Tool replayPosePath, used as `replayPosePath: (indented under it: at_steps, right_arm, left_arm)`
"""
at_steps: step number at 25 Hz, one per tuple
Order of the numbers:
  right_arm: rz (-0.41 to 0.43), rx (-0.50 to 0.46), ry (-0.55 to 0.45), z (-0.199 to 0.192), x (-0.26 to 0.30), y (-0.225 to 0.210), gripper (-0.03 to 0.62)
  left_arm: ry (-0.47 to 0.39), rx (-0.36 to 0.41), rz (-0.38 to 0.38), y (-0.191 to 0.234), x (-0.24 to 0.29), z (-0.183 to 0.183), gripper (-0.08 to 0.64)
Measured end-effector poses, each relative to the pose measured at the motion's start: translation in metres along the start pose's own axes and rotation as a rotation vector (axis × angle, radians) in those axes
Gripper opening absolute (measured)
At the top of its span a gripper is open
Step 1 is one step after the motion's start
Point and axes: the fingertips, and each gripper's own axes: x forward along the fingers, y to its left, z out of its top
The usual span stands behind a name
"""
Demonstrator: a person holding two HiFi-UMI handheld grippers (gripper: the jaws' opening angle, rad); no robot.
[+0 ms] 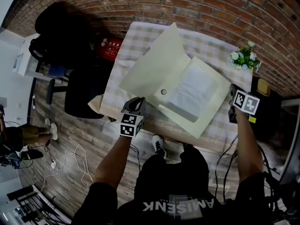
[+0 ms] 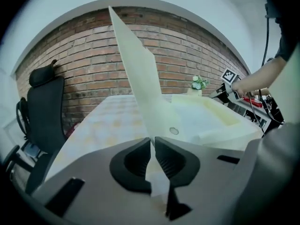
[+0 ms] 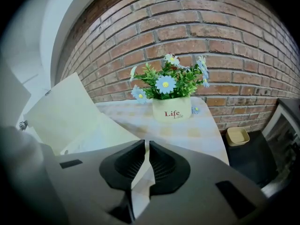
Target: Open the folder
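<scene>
A cream folder (image 1: 208, 114) lies on the checked tablecloth (image 1: 126, 46) with white sheets (image 1: 193, 89) inside it. Its cover flap (image 1: 157, 62) stands lifted over the left side, a round snap (image 1: 163, 92) near its lower edge. My left gripper (image 1: 137, 102) is shut on the flap's near corner; in the left gripper view the flap (image 2: 140, 78) rises straight out of the closed left gripper (image 2: 153, 142). My right gripper (image 1: 232, 96) is shut on the folder's right corner, and a thin cream edge (image 3: 140, 186) sits between the pads of the right gripper (image 3: 147, 146).
A pot of flowers (image 1: 244, 57) marked "Life" (image 3: 171, 108) stands at the table's far right corner by the brick wall. A black office chair (image 1: 84, 90) is left of the table, a red box (image 1: 110, 46) behind it. A small beige tray (image 3: 237, 135) lies below the table's right edge.
</scene>
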Motion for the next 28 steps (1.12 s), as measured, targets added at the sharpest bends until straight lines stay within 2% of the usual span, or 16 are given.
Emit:
replayPosePath:
  at_steps: [7,11,14,17,19,20,22,26,28]
  right_arm:
    - [-0.001,-0.001,-0.006,-0.002,0.001,-0.003,0.061]
    - [0.001,-0.003,-0.005,-0.001,0.001,-0.002,0.061]
    - [0.001,-0.001,-0.007,-0.001,0.001,-0.001,0.061]
    - [-0.001,-0.004,-0.007,-0.001,0.001,-0.001,0.061]
    - [-0.001,-0.009,-0.008,-0.001,0.0,-0.001,0.061]
    - [-0.001,-0.01,-0.009,-0.001,0.0,-0.001,0.061]
    - [-0.004,-0.013,-0.009,-0.001,-0.001,-0.001,0.061]
    - [-0.002,-0.012,-0.012,-0.001,0.0,-0.001,0.061]
    - [0.0,-0.009,-0.013,-0.002,0.0,-0.001,0.061]
  left_arm:
    - [0.022,0.027,0.131,0.014,0.011,-0.011,0.091]
    - [0.059,0.029,0.246,0.032,0.016,-0.026,0.194]
    - [0.074,0.114,0.317,0.043,0.015,-0.027,0.278]
    - [0.08,0.285,0.36,0.046,0.016,-0.023,0.348]
    - [0.089,0.401,0.35,0.044,0.018,-0.02,0.348]
    - [0.095,0.427,0.333,0.043,0.02,-0.02,0.348]
    - [0.11,0.402,0.276,0.045,0.023,-0.024,0.348]
    - [0.148,0.283,0.141,0.051,0.03,-0.032,0.35]
    - [0.164,0.269,0.104,0.053,0.032,-0.033,0.35]
